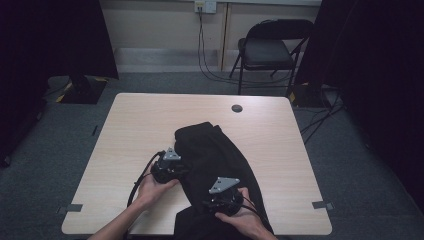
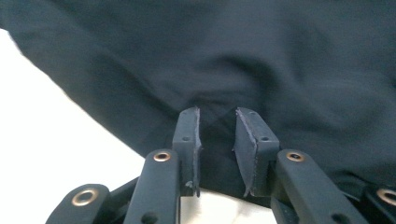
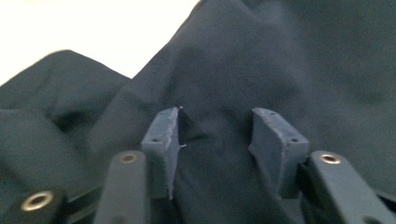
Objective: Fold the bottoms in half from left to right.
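Jaws, left gripper (image 2: pixel 217 116): parted a little, with a fold of the black garment (image 2: pixel 261 60) lying in the gap; from the left gripper view I cannot tell whether the pads press on the cloth.
Jaws, right gripper (image 3: pixel 217 116): standing wider apart, the dark cloth (image 3: pixel 289 60) lying between and under them, the pads not closed on it.
Left gripper, place: at the garment's left edge (image 1: pixel 169 167), about halfway along it, held in the person's left hand (image 1: pixel 150 189).
Right gripper, place: over the near part of the garment (image 1: pixel 223 196), close to the front edge of the surface, held in the person's right hand (image 1: pixel 245 220).
Black garment, place: spread in a long rumpled strip (image 1: pixel 210 150) from around the middle of the surface toward the person, its near end hanging over the front edge.
Surface: pale wood (image 1: pixel 145 125), with a round dark cable port (image 1: pixel 237 108) near its far edge.
Beyond the surface: a dark folding chair (image 1: pixel 267 50) by the wall, cables trailing down from a wall socket (image 1: pixel 205 6).
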{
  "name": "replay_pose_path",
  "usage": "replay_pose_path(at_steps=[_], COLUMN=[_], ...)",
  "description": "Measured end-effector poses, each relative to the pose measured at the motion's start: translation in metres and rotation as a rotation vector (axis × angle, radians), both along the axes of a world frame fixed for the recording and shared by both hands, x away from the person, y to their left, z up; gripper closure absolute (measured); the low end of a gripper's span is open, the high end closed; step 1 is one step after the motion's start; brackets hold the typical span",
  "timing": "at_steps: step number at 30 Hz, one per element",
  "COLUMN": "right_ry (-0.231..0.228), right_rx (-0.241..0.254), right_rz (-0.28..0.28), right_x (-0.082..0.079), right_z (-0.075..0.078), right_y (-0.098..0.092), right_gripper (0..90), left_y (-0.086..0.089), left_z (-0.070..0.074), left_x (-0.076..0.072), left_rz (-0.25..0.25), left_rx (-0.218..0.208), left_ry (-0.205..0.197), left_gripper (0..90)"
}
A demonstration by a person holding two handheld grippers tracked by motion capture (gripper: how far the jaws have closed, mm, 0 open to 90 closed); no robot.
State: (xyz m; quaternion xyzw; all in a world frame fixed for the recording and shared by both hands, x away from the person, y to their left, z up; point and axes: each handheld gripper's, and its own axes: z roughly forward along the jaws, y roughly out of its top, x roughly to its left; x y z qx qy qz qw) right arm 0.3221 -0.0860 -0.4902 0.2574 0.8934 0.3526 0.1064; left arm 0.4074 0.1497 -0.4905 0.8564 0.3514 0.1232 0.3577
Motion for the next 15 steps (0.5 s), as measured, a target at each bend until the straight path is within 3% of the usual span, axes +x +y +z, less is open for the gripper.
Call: replay_pose_path(at_steps=[1,2,8,10,12,15], right_ry=[-0.007,-0.003,0.007,-0.009,-0.010,-0.009], right_rx=[0.003,-0.003,0.010,0.034,0.038,0.034], right_rz=[0.003,0.006,-0.013,-0.024,-0.016,-0.009], right_x=[0.000,0.001,0.017,0.023,0.031,0.041], right_z=[-0.001,0.000,-0.001,-0.004,-0.004,-0.004], right_y=[0.001,0.003,0.024,0.035,0.049,0.069], right_gripper=[50.2,49.2,46.0,45.8,45.5,45.5], left_y=[-0.001,-0.001,-0.001,-0.001,0.000,0.003], left_z=[0.000,-0.001,-0.003,-0.005,-0.006,-0.004], left_x=[0.002,0.006,0.034,0.043,0.053,0.067], left_rz=[0.006,0.024,0.070,0.095,0.110,0.131], left_rx=[0.026,0.009,0.020,0.036,0.025,0.069], left_ry=[-0.030,-0.022,-0.062,-0.116,-0.114,-0.118], left_gripper=[70.5,63.5,64.4,65.1,68.9,68.9])
